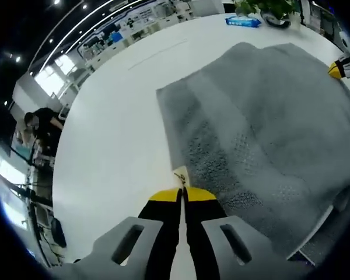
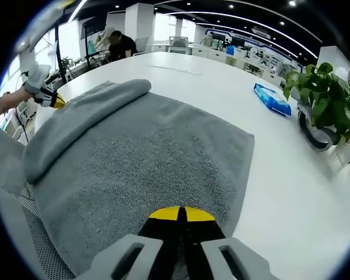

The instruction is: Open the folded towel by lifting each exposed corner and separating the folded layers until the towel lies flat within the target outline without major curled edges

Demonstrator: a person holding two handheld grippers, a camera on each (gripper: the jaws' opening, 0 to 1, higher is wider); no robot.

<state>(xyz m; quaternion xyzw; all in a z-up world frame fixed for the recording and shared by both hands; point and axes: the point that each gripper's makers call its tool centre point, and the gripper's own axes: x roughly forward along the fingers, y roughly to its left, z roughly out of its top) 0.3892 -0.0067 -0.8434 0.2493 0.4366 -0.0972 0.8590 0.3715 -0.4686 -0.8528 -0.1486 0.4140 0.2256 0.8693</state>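
A grey towel [image 1: 262, 116] is spread over the white table [image 1: 116, 128], reaching to its near edge. In the left gripper view my left gripper [image 1: 181, 195] is shut on the towel's edge by a small label [image 1: 179, 175]. The right gripper's yellow tip [image 1: 336, 69] shows at the towel's far side. In the right gripper view my right gripper [image 2: 181, 213] is shut on the near edge of the towel [image 2: 151, 157]. A rolled-over fold [image 2: 87, 114] runs along its upper left side. The left gripper [image 2: 46, 96], held by a hand, sits at that fold's end.
A potted plant [image 2: 321, 99] and a blue packet [image 2: 272, 98] stand on the table to the right of the towel. A thin line [image 2: 172, 69] marks the table farther back. A person [image 2: 119, 41] sits beyond the table. Mesh fabric [image 2: 41, 245] hangs below the table edge.
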